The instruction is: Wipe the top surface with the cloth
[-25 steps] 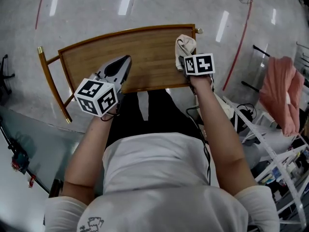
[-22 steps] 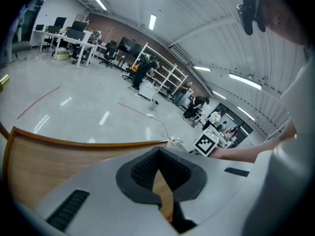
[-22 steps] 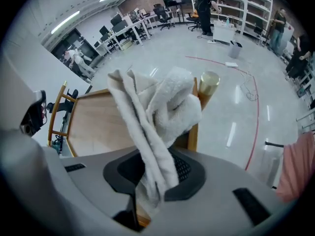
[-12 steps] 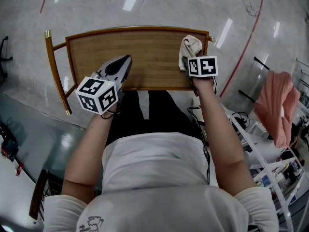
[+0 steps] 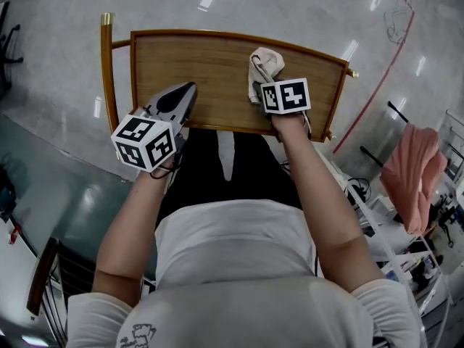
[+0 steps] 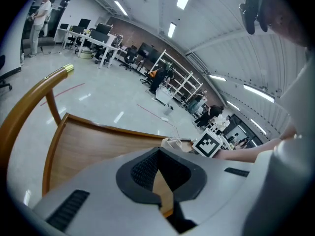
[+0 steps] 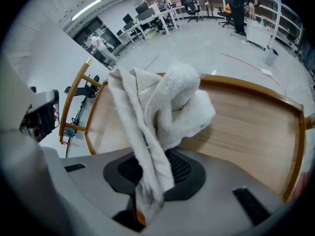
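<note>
The cloth (image 7: 167,107) is a pale cream terry towel, looped and fuzzy. It is bunched into a soft lump with one flat strip running down between the right gripper's (image 7: 147,181) jaws. Those jaws are clamped on that strip, with the dark mesh-textured pads pressing it from both sides. From my head view, the cloth (image 5: 262,67) sits over the right part of the top surface (image 5: 203,71), nearer the front edge than the back, just ahead of the right gripper (image 5: 261,87). It casts a shadow on the wood right beside it, but I can't tell whether it is actually pressing on the board.

The top surface is a rectangular panel of light, fine-grained wood with straight grain lines. A raised, rounded rim of glossier golden-brown wood frames it. On the left side a curved wooden rail (image 5: 106,64) stands out from the panel and is tipped with a small brass cap.

My left gripper (image 5: 187,93) hangs over the front-left edge of the panel, well apart from the cloth. In the left gripper view its smooth grey shell and black pads meet at the tips, closed on nothing (image 6: 160,181).

The polished grey floor (image 5: 290,6) shows streaks of reflected light.
</note>
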